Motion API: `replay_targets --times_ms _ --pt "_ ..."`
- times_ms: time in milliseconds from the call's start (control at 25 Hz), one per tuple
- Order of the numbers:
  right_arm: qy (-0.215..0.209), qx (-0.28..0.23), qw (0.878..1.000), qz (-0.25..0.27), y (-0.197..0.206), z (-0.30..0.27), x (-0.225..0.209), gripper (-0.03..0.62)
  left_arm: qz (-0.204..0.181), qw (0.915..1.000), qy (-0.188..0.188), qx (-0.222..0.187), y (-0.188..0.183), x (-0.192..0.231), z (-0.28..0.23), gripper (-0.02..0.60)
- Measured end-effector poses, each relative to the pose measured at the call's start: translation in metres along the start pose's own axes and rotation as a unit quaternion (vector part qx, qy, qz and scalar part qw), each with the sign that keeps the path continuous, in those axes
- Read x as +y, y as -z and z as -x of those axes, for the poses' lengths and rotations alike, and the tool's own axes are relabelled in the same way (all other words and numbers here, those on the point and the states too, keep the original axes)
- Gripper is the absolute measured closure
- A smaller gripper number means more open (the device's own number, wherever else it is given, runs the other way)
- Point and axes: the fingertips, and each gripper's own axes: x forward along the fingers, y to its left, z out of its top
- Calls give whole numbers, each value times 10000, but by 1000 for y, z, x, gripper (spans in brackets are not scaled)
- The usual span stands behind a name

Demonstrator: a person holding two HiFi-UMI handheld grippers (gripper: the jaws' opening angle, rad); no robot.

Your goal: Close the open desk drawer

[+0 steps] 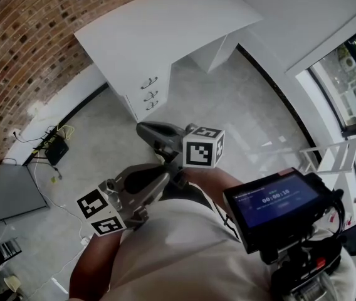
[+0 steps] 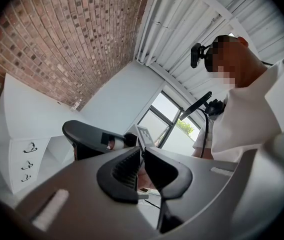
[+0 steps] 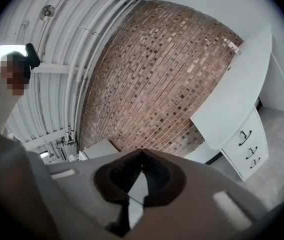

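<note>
Well, you stand well back from the table (image 1: 165,27), so neither tool reaches it. Your left hand-held gripper (image 2: 141,153) and right hand-held gripper (image 3: 141,153) hang close to your body, each with its jaws together on nothing. The three drawers (image 1: 148,93) sit under one end of the table. All their fronts look flush with the cabinet, none standing out, so the drawer appears to lie shut as the task wants. With the fronts closed, whatever is inside is hidden.
</note>
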Motion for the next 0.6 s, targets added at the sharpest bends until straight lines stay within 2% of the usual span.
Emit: replay_targets --times_ms 600 --pt "31 10 9999 141 0 8 -10 591 53 10000 70 36 12 5 -9 549"
